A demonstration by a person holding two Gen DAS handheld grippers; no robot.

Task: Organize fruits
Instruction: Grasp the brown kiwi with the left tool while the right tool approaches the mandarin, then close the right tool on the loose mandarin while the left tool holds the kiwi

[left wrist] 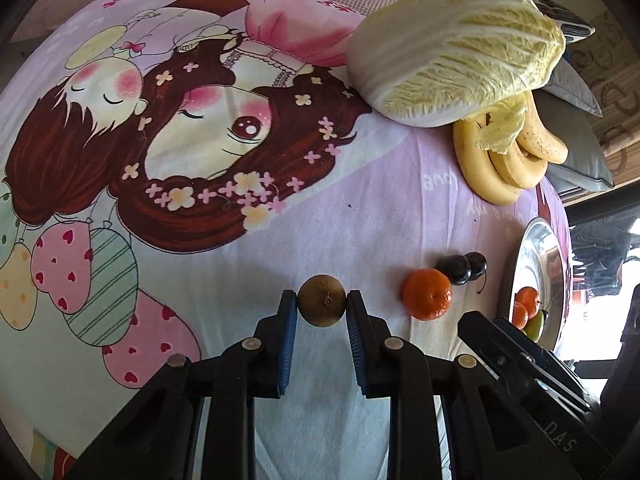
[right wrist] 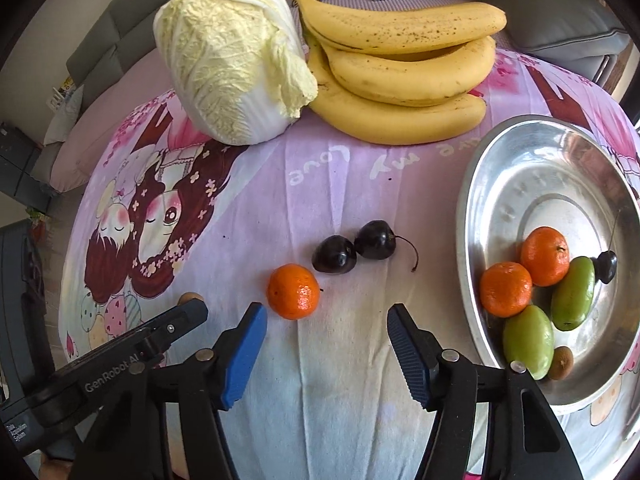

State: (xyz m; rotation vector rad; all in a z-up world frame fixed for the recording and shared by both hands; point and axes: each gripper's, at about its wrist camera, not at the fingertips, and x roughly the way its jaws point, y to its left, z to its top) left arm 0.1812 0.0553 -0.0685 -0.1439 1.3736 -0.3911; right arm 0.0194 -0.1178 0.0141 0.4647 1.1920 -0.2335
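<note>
Two cherries (right wrist: 354, 250) flank a tangerine (right wrist: 293, 291); left jaws pinch a longan (left wrist: 322, 306), right spread.

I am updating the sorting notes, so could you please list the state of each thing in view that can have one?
Left gripper: jaws shut on the small brown fruit.
Right gripper: jaws open, empty.
Metal tray: partly filled, holding two tangerines, two green fruits, a cherry and a brown fruit.
Loose tangerine: on the cloth, not sorted.
Two dark cherries: on the cloth, touching.
Cabbage: whole, resting against the bananas.
</note>
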